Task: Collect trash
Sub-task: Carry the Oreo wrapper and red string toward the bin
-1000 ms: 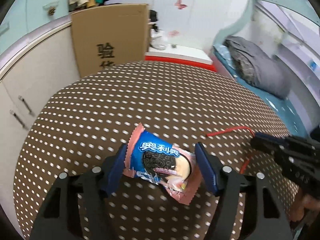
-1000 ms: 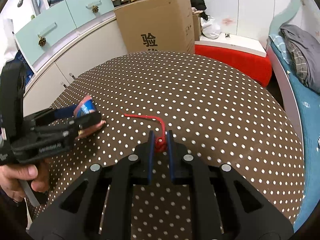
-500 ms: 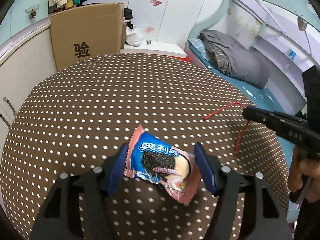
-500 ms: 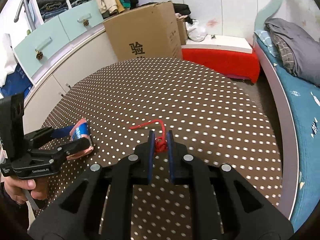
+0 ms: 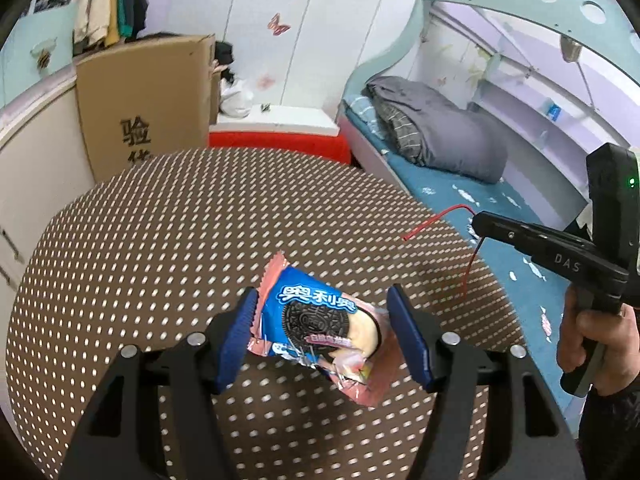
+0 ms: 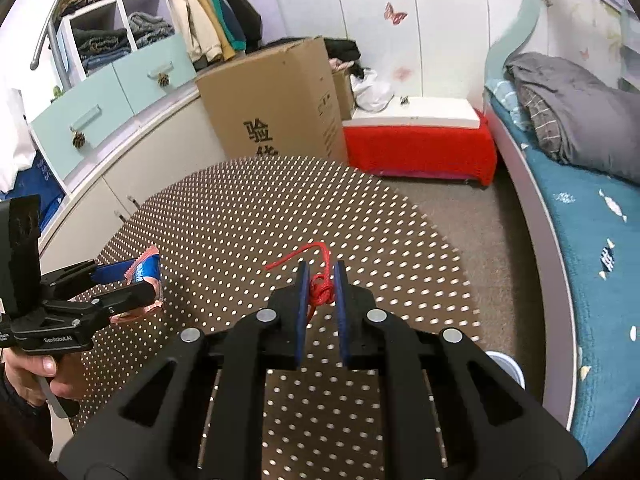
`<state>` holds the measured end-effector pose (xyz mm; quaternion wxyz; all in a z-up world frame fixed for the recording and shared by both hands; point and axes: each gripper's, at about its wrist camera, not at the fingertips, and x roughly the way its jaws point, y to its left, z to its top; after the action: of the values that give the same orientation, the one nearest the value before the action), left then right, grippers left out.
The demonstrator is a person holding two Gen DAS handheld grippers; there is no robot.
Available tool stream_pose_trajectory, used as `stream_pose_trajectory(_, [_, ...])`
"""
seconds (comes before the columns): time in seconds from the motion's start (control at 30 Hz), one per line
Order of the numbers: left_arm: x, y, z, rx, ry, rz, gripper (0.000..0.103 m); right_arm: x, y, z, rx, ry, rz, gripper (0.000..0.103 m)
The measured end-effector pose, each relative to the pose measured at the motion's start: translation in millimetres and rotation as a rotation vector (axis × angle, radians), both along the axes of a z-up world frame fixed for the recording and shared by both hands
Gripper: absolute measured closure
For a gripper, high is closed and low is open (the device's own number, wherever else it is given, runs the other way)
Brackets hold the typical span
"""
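My left gripper [image 5: 320, 312] is shut on a blue and pink Oreo wrapper [image 5: 320, 320] and holds it above the brown dotted round table [image 5: 180, 240]. My right gripper [image 6: 320, 280] is shut on a knotted red string [image 6: 320, 290], lifted off the table. The string [image 5: 436, 224] also hangs from the right gripper [image 5: 478, 222] in the left wrist view. The left gripper [image 6: 132, 280] with the wrapper [image 6: 146, 266] shows at the left of the right wrist view.
A large cardboard box [image 6: 276, 100] stands behind the table [image 6: 248, 216]. A red bench with a white top [image 6: 416, 144] is beyond it. A bed with a grey blanket [image 6: 580, 112] runs along the right. White cabinets [image 6: 132, 160] line the left wall.
Both grippers have risen off the table with their loads. The string's tail has left the tabletop, and the views now look more over the table's far edge.
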<state>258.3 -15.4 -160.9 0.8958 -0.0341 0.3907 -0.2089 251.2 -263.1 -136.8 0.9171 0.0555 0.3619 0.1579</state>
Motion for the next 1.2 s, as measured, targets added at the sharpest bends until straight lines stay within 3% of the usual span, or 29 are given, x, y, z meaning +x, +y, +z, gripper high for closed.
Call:
stream_pose_trajectory(0.37, [6.8,-92.8,48.8,-0.017,-0.098,-0.168,0.039,-27.1,-97.0,45.6,0.033,-0.114,-0.160,0.090])
stream_pose_trajectory(0.67, [15.8,-206.2,58.1,0.000,-0.109,-0.364,0.039,-50.9,-201.0,44.5,0.085,-0.129,-0.372,0.090])
stream_pose_trajectory(0.9, [18.8,-286.4,31.2,0.066,-0.060,-0.495,0.039,-55.7,-268.4,0.9,0.133,-0.033,-0.487,0.090])
stream_pose_trajectory(1.2, [21.4,-378.9,-34.5,0.247,0.045,-0.637,0.039,-34.1,-309.8,-95.3,0.255,0.162,-0.549,0.090])
